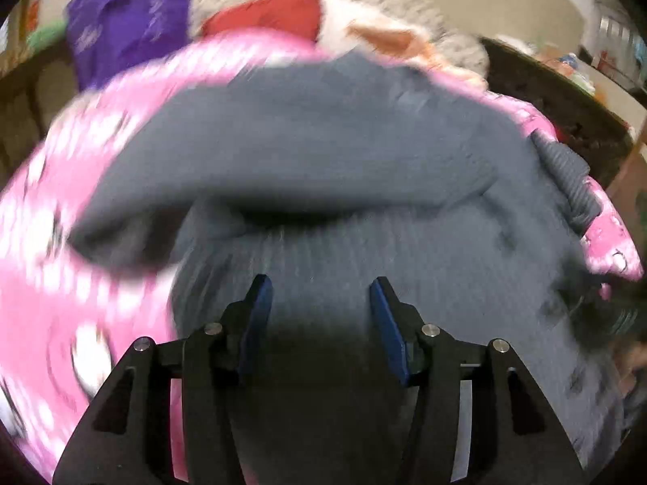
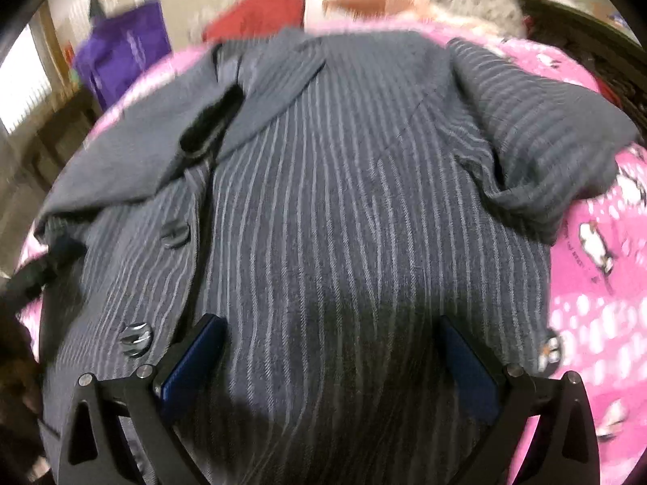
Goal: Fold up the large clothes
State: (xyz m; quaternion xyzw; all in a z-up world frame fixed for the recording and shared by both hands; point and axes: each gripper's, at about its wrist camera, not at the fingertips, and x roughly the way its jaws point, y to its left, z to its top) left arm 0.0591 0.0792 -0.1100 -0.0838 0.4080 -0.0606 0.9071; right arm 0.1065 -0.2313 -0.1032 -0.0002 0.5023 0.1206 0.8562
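Note:
A grey pinstriped jacket (image 2: pixel 343 186) lies spread on a pink patterned blanket (image 2: pixel 598 275), lapels and two buttons at the left, one sleeve bunched at the right. My right gripper (image 2: pixel 329 333) is open just above the jacket's lower front, nothing between its fingers. In the left wrist view the same jacket (image 1: pixel 323 153) shows blurred, with a folded-over edge and a dark gap under it. My left gripper (image 1: pixel 321 289) is open close over the grey cloth, holding nothing.
Behind the blanket (image 1: pixel 60 283) lie a red cloth (image 1: pixel 267 12), a white-and-orange item (image 1: pixel 376 32) and a grey fuzzy rug (image 1: pixel 445 12). A purple bag (image 1: pixel 129 16) stands at the back left. Dark furniture (image 1: pixel 566 97) sits at the right.

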